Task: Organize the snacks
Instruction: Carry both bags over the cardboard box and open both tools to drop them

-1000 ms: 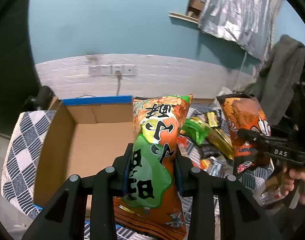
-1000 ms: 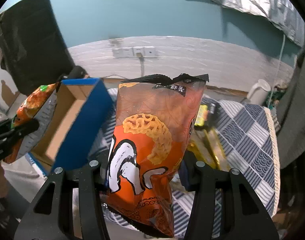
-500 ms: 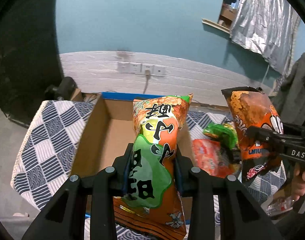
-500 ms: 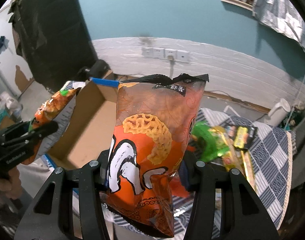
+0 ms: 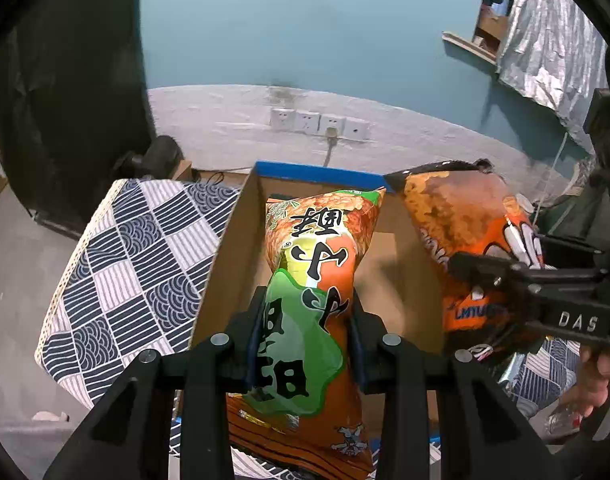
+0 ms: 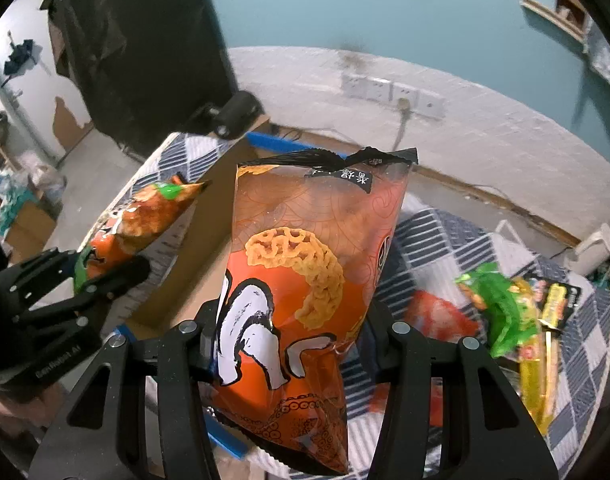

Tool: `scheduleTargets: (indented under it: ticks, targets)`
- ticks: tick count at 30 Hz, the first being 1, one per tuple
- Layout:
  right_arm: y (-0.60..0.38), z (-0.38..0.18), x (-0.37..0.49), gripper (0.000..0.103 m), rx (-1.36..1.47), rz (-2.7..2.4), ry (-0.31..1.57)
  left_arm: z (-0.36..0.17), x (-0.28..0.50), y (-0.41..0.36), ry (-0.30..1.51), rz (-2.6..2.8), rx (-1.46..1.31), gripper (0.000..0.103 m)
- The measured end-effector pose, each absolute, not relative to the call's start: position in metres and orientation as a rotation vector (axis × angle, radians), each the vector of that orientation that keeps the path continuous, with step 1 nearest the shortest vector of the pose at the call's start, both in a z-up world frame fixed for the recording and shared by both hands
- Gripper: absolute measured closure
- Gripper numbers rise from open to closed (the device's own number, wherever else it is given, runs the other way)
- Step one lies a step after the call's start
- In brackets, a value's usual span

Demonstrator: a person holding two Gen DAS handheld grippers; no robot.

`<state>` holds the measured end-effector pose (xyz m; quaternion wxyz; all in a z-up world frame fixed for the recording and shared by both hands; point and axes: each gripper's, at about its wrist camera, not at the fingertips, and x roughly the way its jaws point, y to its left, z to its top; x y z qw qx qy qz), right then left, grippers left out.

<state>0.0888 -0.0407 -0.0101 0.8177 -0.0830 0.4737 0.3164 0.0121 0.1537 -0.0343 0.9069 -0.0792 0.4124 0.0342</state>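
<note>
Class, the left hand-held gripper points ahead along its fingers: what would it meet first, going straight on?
Probably the floor or far wall of the cardboard box, which lies open beyond the green-and-orange snack bag gripped by the left hand-held gripper; depth is unclear.

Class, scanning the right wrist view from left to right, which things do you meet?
Left hand-held gripper → orange snack bag with white lettering → crumpled green packet → yellow-and-black wrapper.

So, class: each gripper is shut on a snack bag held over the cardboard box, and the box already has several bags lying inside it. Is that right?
Not quite. The left gripper grips the orange and green bag and the right gripper grips the orange bag over the cardboard box. The left wrist view shows only bare cardboard in the visible part of the box's floor; the other snacks lie on the checked cloth beside it.
</note>
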Motion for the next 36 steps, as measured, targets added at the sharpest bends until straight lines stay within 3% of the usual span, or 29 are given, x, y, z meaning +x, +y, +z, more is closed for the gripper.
scheduleTargets:
  ticks: [10, 16, 36]
  targets:
    - [-0.021, -0.027, 0.09, 0.049, -0.187, 0.705, 1.072, -0.044, 0.012, 0.167, 0.881, 0.095, -0.189, 0.066]
    - [-0.027, -0.02, 0.089, 0.026, -0.182, 0.679, 1.036, -0.045, 0.011, 0.169, 0.885, 0.115, -0.205, 0.065]
    - [-0.114, 0.004, 0.088, 0.025, -0.14, 0.57, 0.952, -0.024, 0.013, 0.104, 0.856, 0.018, -0.112, 0.062]
